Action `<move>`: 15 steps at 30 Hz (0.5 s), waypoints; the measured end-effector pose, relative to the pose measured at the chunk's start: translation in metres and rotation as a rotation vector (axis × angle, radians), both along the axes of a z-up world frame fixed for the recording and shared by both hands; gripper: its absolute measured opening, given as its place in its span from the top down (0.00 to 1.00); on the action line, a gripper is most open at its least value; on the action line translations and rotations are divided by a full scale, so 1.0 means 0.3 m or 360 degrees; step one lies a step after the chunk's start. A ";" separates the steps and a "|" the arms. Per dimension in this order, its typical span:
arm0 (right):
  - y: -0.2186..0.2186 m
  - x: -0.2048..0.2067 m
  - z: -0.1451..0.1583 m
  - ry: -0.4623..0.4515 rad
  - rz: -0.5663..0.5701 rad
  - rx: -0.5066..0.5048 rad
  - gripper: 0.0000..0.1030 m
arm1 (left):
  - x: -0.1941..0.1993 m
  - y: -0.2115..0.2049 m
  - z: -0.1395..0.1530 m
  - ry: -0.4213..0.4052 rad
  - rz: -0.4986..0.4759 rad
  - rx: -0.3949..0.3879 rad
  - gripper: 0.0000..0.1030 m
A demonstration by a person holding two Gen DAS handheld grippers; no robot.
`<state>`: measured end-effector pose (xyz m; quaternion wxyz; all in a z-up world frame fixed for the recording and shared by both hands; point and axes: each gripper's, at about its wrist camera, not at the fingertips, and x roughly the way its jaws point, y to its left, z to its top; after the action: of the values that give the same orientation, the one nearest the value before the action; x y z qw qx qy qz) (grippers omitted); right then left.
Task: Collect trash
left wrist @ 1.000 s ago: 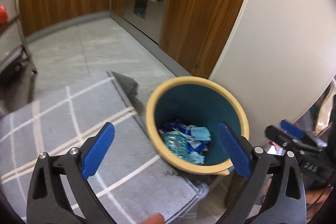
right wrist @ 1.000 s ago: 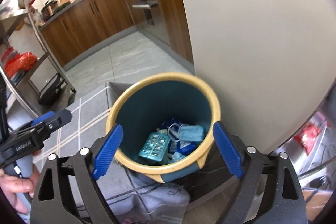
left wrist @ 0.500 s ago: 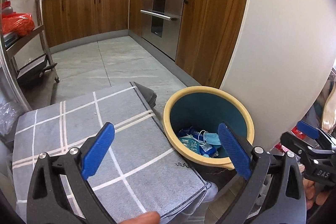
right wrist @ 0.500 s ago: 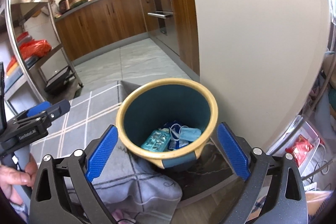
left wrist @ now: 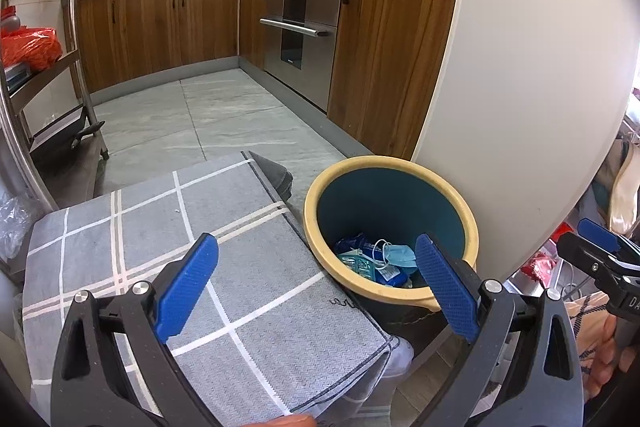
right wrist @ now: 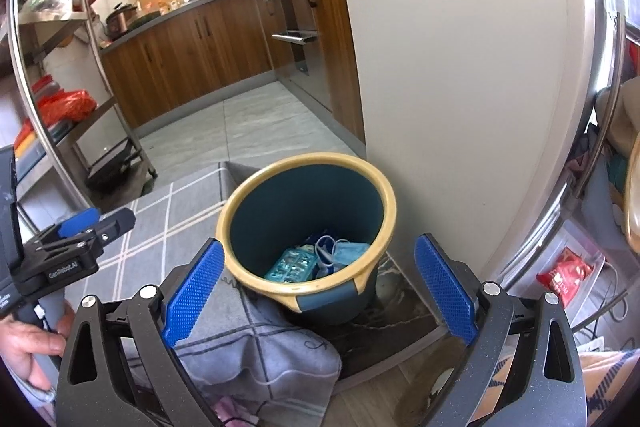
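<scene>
**Both grippers empty above the trash bin**

My left gripper [left wrist: 316, 285] has its blue pads spread wide, nothing between them. Directly under and between its fingers I see the grey checked mat [left wrist: 168, 239], whose near edge droops in folds. Just past the right finger sits the trash bin [left wrist: 472, 227], teal inside with a yellow rim, touching the mat's edge.

My right gripper [right wrist: 316, 285] is likewise released, fingers parted and holding nothing. The bin [right wrist: 304, 163] sits between and just beyond its fingertips. At the bottom of it I can make out a teal blister pack [right wrist: 290, 263] and, just to its right, a blue face mask [right wrist: 350, 253] with white loops, over other blue scraps I cannot identify.

Right of the bin, close against it, stands a cream panel [right wrist: 460, 67]. Farther ahead stretch grey floor tiles [left wrist: 224, 119], then wooden cabinets [left wrist: 168, 23] and a steel oven front [left wrist: 300, 23]. Left of the fingers, a metal shelf rack [right wrist: 60, 75] holds a red bag [right wrist: 68, 105].
</scene>
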<state>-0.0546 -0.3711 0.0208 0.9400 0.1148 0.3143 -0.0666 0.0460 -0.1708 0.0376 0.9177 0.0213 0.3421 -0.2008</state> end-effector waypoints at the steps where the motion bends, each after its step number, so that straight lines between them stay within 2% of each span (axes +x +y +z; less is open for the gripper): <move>1: 0.001 -0.001 0.000 -0.0002 -0.0002 -0.0001 0.07 | 0.000 -0.003 -0.002 0.0003 -0.0005 0.0000 0.06; 15: 0.005 -0.001 0.005 0.0001 -0.0009 -0.0002 0.07 | -0.001 -0.013 -0.010 0.0006 -0.0024 0.0012 0.06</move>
<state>-0.0548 -0.3697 0.0222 0.9398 0.1152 0.3142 -0.0693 0.0457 -0.1747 0.0346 0.9154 0.0269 0.3445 -0.2064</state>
